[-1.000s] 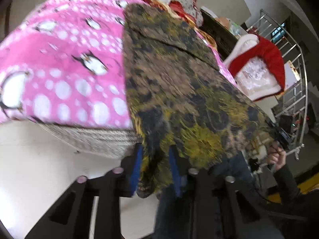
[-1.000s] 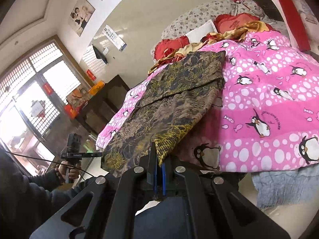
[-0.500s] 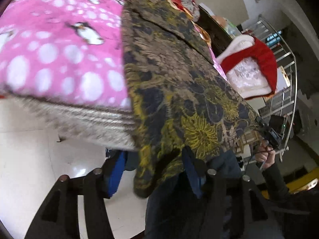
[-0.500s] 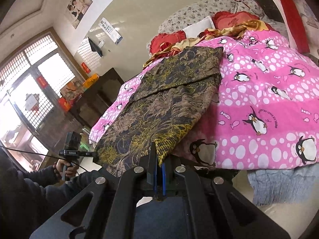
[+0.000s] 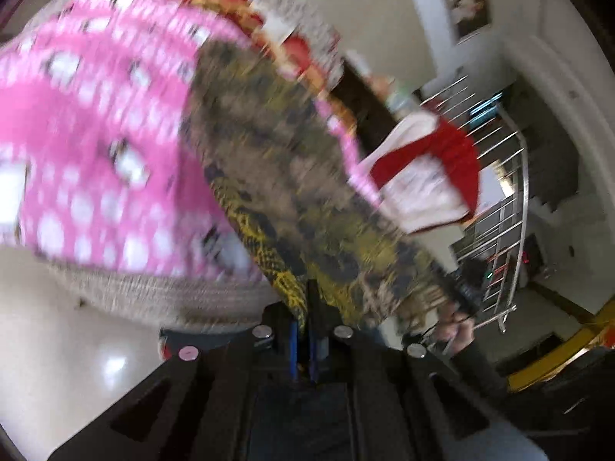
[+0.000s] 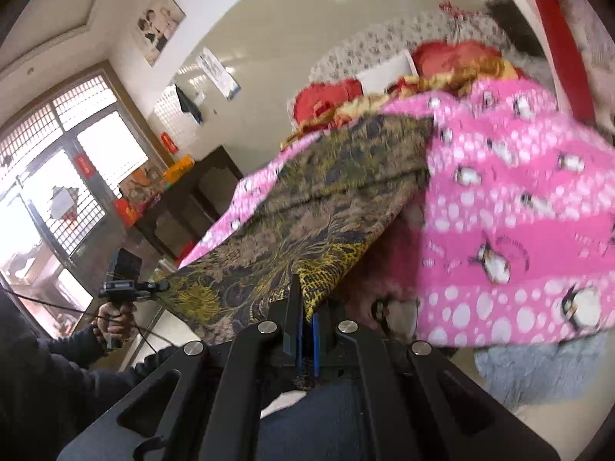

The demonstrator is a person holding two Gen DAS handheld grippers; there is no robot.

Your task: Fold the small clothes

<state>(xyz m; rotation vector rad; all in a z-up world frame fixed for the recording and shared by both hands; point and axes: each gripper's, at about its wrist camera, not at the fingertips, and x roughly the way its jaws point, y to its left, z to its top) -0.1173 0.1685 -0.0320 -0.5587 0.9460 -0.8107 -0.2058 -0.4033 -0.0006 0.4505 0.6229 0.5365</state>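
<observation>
- Black gripper frames fill the bottom of both wrist views, each with a pair of blue-padded fingers close together at the centre.
- The left gripper (image 5: 303,330) has its fingers drawn narrow on the yellow-scaled near corner of the patterned cloth (image 5: 292,176); the fabric edge runs down between the blue pads.
- The right gripper (image 6: 305,326) is likewise pinched narrow on the other near corner of the same patterned cloth (image 6: 307,223), a fold of fabric caught between its pads and poking out below them.
- Between the two grippers the near hem of the cloth hangs off the bed edge, stretched taut; the brown, navy and yellow fabric runs away from the grippers up over the bed.
- In the right wrist view the person's left hand (image 6: 115,317) grips the handle of the other device, at the far corner of the hem.
- In the left wrist view the person's right hand (image 5: 455,330) shows blurred at the opposite corner.
- Under the cloth lies a pink penguin blanket (image 6: 519,230), which covers the bed and droops over its side; the cloth's far end rests flat on it.
- A grey blanket (image 6: 538,368) hangs below the pink one.
- Farther back are red cushions (image 6: 330,96) and a floral headboard (image 6: 369,53).
- A red and white garment (image 5: 434,176) hangs over a metal rack (image 5: 507,207) beside the bed.
- A dark cabinet (image 6: 200,192) stands near the window (image 6: 57,169).
</observation>
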